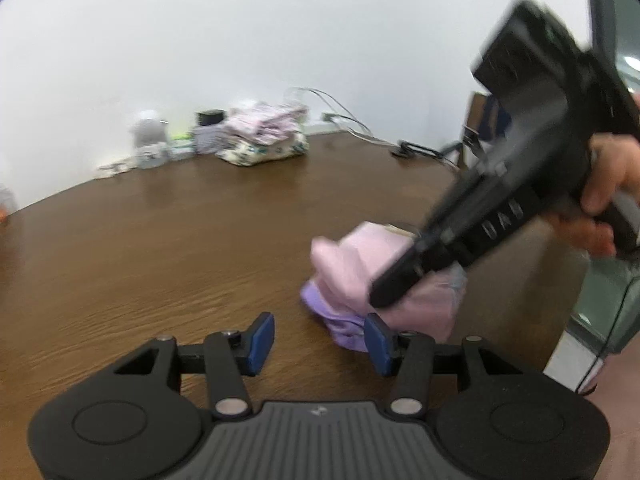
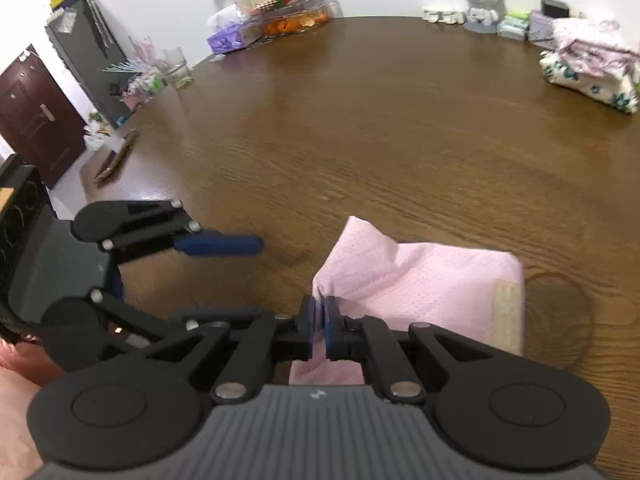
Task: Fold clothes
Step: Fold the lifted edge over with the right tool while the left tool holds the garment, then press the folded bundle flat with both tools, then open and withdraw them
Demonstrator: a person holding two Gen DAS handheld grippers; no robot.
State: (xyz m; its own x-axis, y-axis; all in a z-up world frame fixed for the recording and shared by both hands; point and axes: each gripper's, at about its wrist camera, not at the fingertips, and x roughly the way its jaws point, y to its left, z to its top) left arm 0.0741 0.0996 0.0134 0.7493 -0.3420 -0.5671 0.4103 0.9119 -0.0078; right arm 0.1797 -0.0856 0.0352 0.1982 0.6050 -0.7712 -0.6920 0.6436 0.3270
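Wooden tabletop (image 2: pixel 360 120) carries a folded stack (image 2: pixel 592 60) at its far edge. Right gripper (image 2: pixel 320 320), jaws clenched, pinches the partly folded pink garment (image 2: pixel 420 280) at the near edge. Left gripper (image 1: pixel 316 340), jaws released, holds nothing. Folding appears incomplete.

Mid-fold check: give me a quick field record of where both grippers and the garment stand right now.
surface: brown wooden table
garment: pink cloth, partly folded, near table edge
right gripper: shut on a bunched edge of the pink cloth
left gripper: open, empty, just left of the cloth
under layer: purple fabric shows beneath the pink
far side: stack of folded clothes
fold state: not finished; cloth still bunched at the pinch
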